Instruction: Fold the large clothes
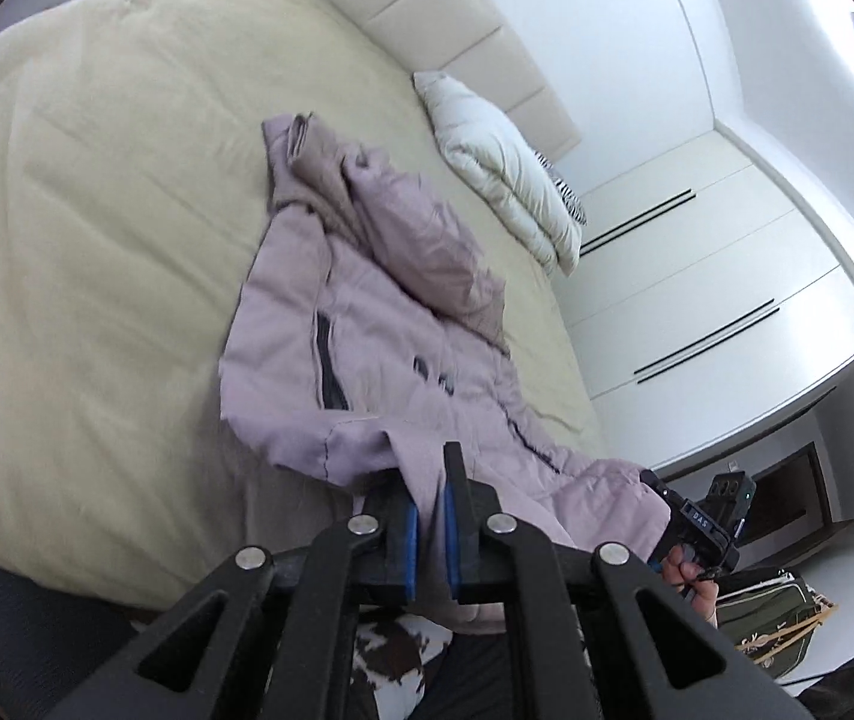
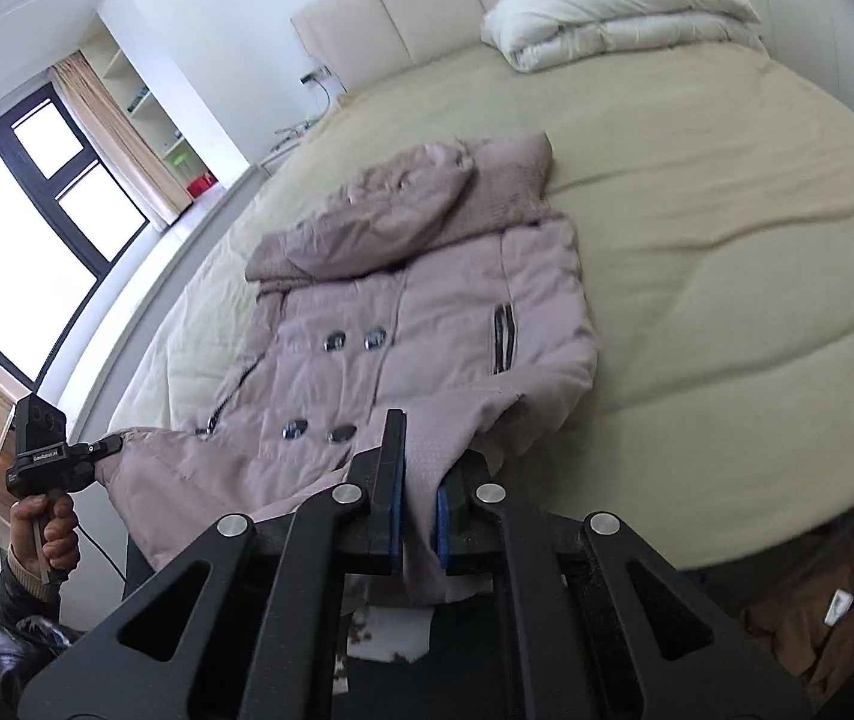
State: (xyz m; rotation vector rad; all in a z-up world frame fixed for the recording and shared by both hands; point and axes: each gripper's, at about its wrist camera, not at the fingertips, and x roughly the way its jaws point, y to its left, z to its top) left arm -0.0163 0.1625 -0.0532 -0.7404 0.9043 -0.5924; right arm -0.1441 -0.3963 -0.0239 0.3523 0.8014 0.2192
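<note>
Right now one pale mauve padded coat point(image 2: 414, 312) lies front-up on the bed point(image 2: 727, 240), hood toward the headboard, its hem dragged over the near edge. Each hem corner is held: the left hand-held gripper point(image 1: 431, 516) pinches one corner between its blue pads, and the right hand-held gripper point(image 2: 417, 510) is pressed together on the other.

The likely trouble is slippage, since the thick quilted fabric could slide out of a narrow pinch if either side pulls harder. An uneven lift would skew the fold, and the bulky hood point(image 2: 378, 222) may bunch underneath it.

Counted: one coat, two grippers, four dark buttons point(image 2: 374, 337) in two pairs, one folded white duvet point(image 2: 625, 6) by the headboard, and one zipped pocket point(image 2: 503, 339) showing clearly.
</note>
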